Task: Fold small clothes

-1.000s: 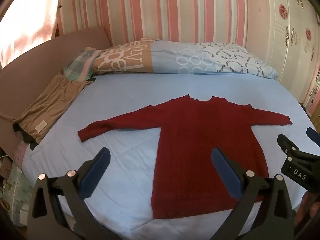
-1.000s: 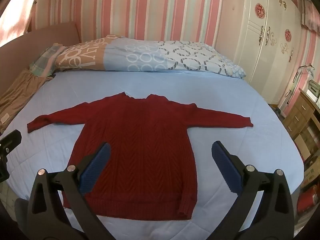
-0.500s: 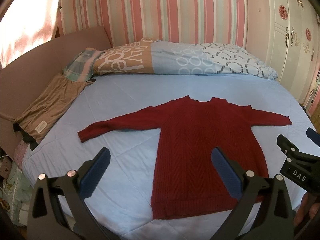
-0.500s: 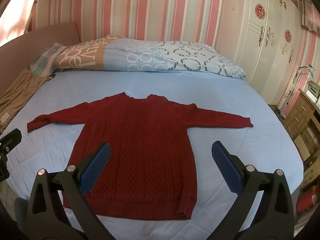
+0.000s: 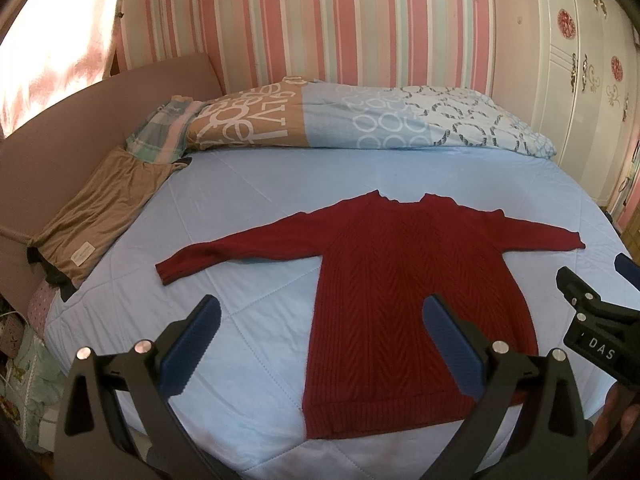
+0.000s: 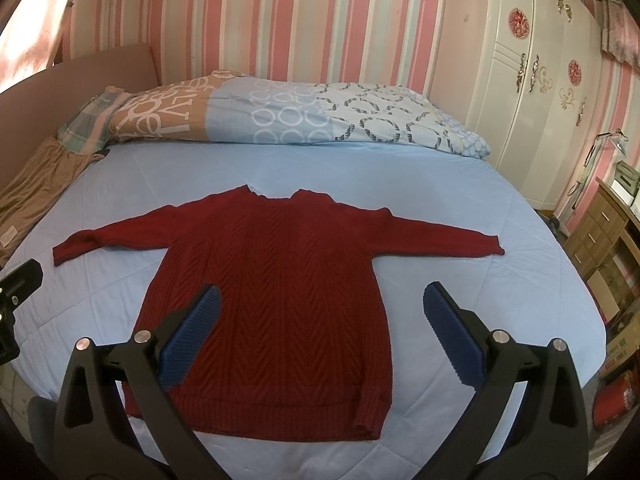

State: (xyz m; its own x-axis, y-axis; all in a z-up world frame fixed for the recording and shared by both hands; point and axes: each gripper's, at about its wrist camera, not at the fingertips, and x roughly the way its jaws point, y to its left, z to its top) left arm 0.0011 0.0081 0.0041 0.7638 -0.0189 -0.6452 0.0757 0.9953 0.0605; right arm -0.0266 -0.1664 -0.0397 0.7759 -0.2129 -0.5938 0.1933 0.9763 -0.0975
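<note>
Both tongs, left [image 5: 320, 344] and right [image 6: 320, 332], are held wide open and empty; the sweater [image 6: 276, 280] lies ahead, hem nearest, sleeves spread crosswise.

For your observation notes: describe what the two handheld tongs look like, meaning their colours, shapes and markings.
Both the left tongs and the right tongs have black angular arms with silver round bolts and ribbed blue pads. In the left view, the right tool's black body bears a white "DAS" label.
</note>
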